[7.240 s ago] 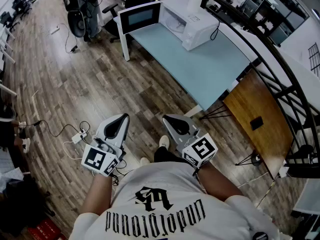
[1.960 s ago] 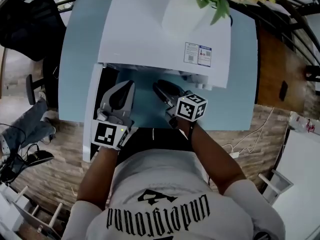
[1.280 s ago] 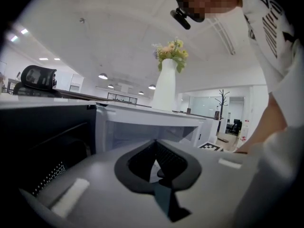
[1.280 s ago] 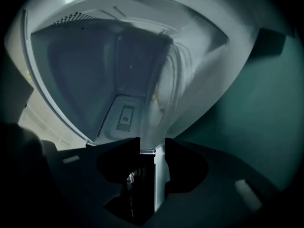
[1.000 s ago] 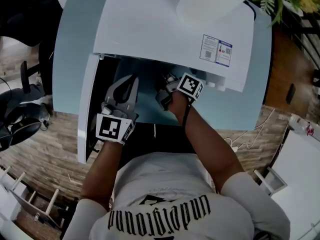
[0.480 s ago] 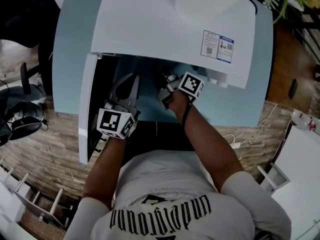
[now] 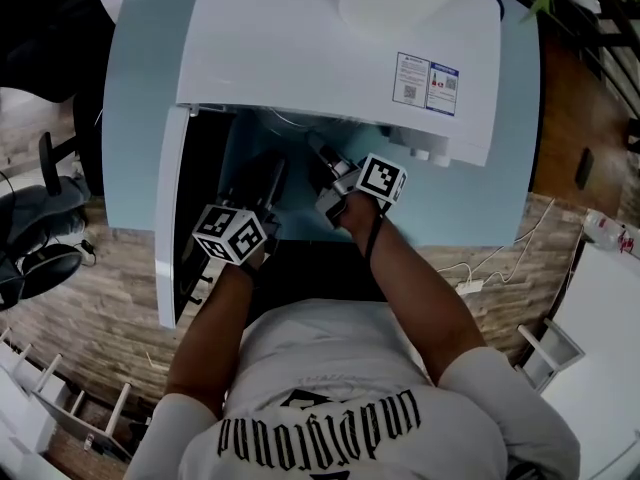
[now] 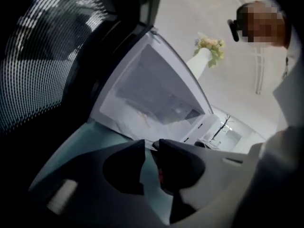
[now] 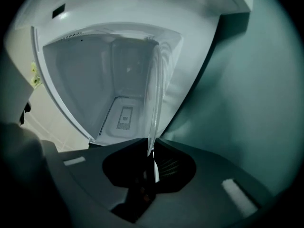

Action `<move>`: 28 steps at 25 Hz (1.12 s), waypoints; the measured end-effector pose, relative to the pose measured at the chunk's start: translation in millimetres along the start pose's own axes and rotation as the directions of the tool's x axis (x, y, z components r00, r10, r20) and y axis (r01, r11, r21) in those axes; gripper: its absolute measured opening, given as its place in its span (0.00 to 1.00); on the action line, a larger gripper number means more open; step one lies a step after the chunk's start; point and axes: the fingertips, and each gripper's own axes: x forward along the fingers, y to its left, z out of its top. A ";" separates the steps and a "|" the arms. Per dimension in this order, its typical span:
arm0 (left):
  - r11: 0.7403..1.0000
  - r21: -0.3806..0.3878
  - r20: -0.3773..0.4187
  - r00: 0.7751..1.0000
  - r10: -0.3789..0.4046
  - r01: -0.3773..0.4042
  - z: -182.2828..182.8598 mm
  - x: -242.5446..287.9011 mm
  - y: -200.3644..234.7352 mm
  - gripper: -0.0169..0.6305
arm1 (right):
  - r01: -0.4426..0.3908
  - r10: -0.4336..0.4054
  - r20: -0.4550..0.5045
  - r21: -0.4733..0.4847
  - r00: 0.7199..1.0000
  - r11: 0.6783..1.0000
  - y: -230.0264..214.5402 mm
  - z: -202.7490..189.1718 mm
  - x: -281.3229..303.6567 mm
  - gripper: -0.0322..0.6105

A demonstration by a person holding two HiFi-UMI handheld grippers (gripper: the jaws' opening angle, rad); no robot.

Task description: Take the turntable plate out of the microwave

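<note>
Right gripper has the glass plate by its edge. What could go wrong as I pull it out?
The right gripper, whose jaws have just been closing, pinches only the rim of the plate: smooth glass may slip or tip.
The plate reaches into the microwave, so a crooked pull could knock it on the opening.
The left gripper, jaws just opening with nothing between them, gives no support underneath.

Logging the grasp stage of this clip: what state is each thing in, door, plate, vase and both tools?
microwave door: swung open.
turntable plate: inside the cavity, rim between the jaws of the right tool.
right tool: shut on the plate's rim; jaws have just been closing.
left tool: slightly open, nothing between its jaws, which have just been opening.
vase: upright on the microwave.
</note>
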 end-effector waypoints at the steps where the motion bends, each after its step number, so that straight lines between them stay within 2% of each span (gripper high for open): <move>1: 0.999 -0.044 -0.004 1.000 -0.002 0.002 -4.6 0.3 3.6 0.19 | 0.014 -0.014 -0.003 -0.005 1.000 1.000 -1.1 -2.1 -3.6 0.12; 4: 0.989 -0.149 -0.006 1.000 -0.018 0.017 -12.9 2.5 8.9 0.28 | 0.051 -0.051 -0.016 -0.033 0.999 0.998 -4.4 -6.5 -16.0 0.12; 7: 0.972 -0.234 -0.011 0.999 -0.038 0.035 -21.7 6.9 14.0 0.33 | 0.043 -0.044 -0.025 -0.038 0.999 0.998 -4.6 -12.9 -25.9 0.12; 12: 0.909 -0.410 0.009 0.997 -0.077 0.073 -33.0 13.7 17.0 0.36 | 0.005 -0.006 -0.050 -0.021 0.999 1.000 -2.6 -30.6 -44.8 0.12; 17: 0.870 -0.468 0.052 0.988 -0.147 0.155 -27.4 24.4 15.5 0.36 | -0.013 0.008 -0.112 -0.045 0.994 0.999 -6.5 -48.6 -67.4 0.11; 21: 0.850 -0.494 0.053 0.983 -0.177 0.180 -26.7 34.1 17.6 0.36 | -0.030 0.020 -0.162 -0.059 0.987 0.998 -9.8 -58.7 -83.6 0.11; 24: 0.816 -0.539 0.058 0.975 -0.214 0.211 -28.2 38.3 13.5 0.36 | -0.041 0.028 -0.199 -0.065 0.980 0.997 -11.4 -64.9 -93.4 0.11; 26: 0.779 -0.580 0.061 0.967 -0.248 0.236 -34.9 37.0 10.6 0.36 | -0.046 0.029 -0.214 -0.071 0.976 0.996 -11.9 -67.8 -99.5 0.11; 27: 0.764 -0.597 0.063 0.963 -0.261 0.246 -38.0 36.4 9.6 0.34 | -0.043 0.025 -0.221 -0.075 0.975 0.996 -13.4 -68.6 -101.9 0.11; 28: 0.756 -0.604 0.065 0.961 -0.268 0.251 -39.9 36.0 9.5 0.26 | -0.037 0.019 -0.228 -0.076 0.974 0.996 -15.7 -69.2 -103.5 0.11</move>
